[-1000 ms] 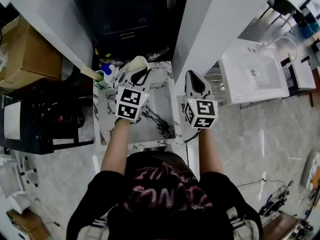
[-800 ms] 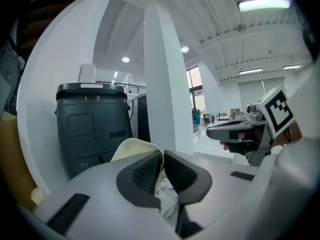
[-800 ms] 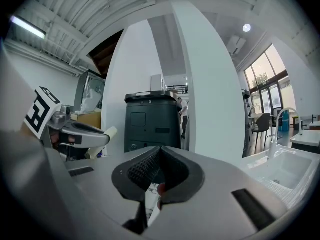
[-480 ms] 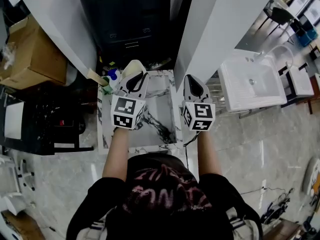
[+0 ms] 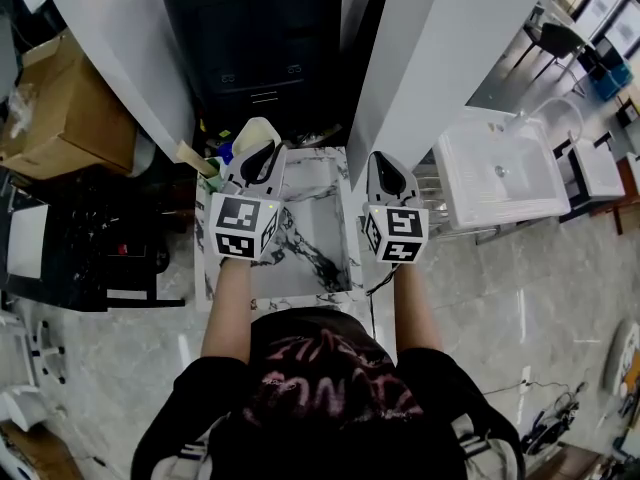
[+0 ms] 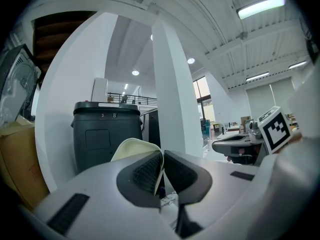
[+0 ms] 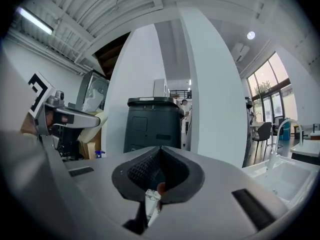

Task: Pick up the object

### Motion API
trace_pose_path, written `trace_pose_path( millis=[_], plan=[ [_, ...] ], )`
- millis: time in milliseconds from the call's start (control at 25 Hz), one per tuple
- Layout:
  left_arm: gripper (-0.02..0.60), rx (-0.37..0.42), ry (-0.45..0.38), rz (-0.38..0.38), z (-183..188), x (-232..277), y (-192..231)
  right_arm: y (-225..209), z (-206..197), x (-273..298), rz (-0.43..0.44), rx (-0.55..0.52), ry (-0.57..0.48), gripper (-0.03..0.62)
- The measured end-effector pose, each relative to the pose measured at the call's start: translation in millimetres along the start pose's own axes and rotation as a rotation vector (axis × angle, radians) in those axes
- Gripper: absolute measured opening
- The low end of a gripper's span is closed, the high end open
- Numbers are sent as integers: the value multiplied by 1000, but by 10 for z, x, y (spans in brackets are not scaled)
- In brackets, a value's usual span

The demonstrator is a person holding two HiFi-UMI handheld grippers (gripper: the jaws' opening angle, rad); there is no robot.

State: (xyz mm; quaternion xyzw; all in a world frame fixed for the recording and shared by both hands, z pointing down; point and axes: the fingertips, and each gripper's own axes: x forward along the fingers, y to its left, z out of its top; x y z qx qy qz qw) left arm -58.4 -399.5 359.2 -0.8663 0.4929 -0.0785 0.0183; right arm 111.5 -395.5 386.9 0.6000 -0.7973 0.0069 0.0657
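Left gripper (image 6: 162,159) clamped on the near edge of the cream curved object (image 6: 131,148), held above the marble bench (image 5: 318,218). Right gripper (image 7: 160,159) closed and empty, to the right. Likely hazard: the pinch takes only a thin rim, so the object may pivot or slip and fall to the bench.

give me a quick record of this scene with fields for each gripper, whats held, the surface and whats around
left gripper: shut on a thin curved cream sheet, held over the table's far left part
right gripper: shut, nothing between its jaws
surface: white marble-patterned table with dark veins
behind the table: dark grey plastic bin, white pillar
right of the person: white sink
left of the person: brown cardboard box
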Motion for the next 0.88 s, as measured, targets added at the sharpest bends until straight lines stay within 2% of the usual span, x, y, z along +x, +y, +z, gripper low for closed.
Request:
trace_pose_path(
  millis=[480,880],
  plan=[
    [37,-4,-36,10,147,-8,44,-68,77,-41,-12,-2,-19,14],
    [37,12,-30,-2,148,2,21,-120,132,-57,-11,-7,-31,14]
  ],
)
